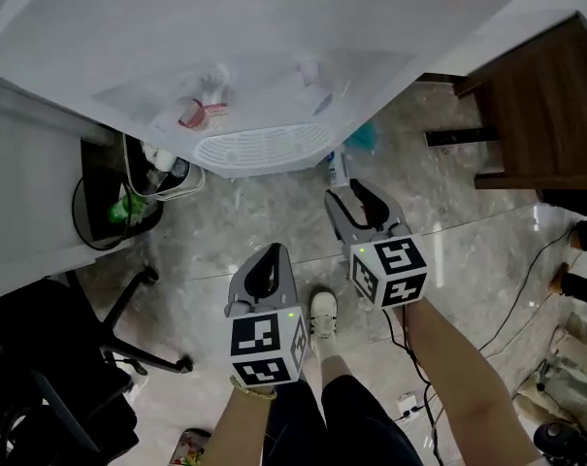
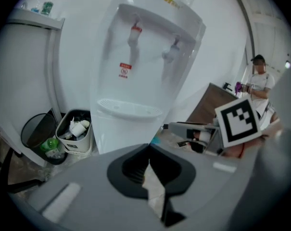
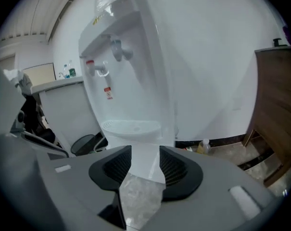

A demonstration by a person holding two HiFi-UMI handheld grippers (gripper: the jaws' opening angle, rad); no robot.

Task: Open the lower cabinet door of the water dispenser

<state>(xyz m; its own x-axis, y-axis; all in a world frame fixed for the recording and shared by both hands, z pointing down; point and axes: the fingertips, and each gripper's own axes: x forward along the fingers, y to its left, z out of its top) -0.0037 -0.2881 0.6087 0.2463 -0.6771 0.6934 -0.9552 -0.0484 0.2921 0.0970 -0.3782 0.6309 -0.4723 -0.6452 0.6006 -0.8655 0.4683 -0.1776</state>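
The white water dispenser (image 1: 264,56) stands straight ahead, its drip tray (image 1: 264,149) jutting out over the floor. Its lower cabinet door (image 2: 119,134) is the plain white panel under the tray and looks closed. My left gripper (image 1: 272,252) hangs above the marble floor, short of the dispenser, with its jaws together and nothing in them (image 2: 148,150). My right gripper (image 1: 351,194) is a little further forward and to the right, near the dispenser's base. Its jaws stand apart and empty (image 3: 145,150), and the door (image 3: 146,162) shows through the gap.
A black wire bin (image 1: 118,212) and a white bin (image 1: 172,178) with rubbish stand left of the dispenser. A bottle (image 1: 337,168) sits at its right foot. A wooden cabinet (image 1: 536,115) is at the right, an office chair base (image 1: 128,328) at the left, and cables (image 1: 536,270) lie at the right.
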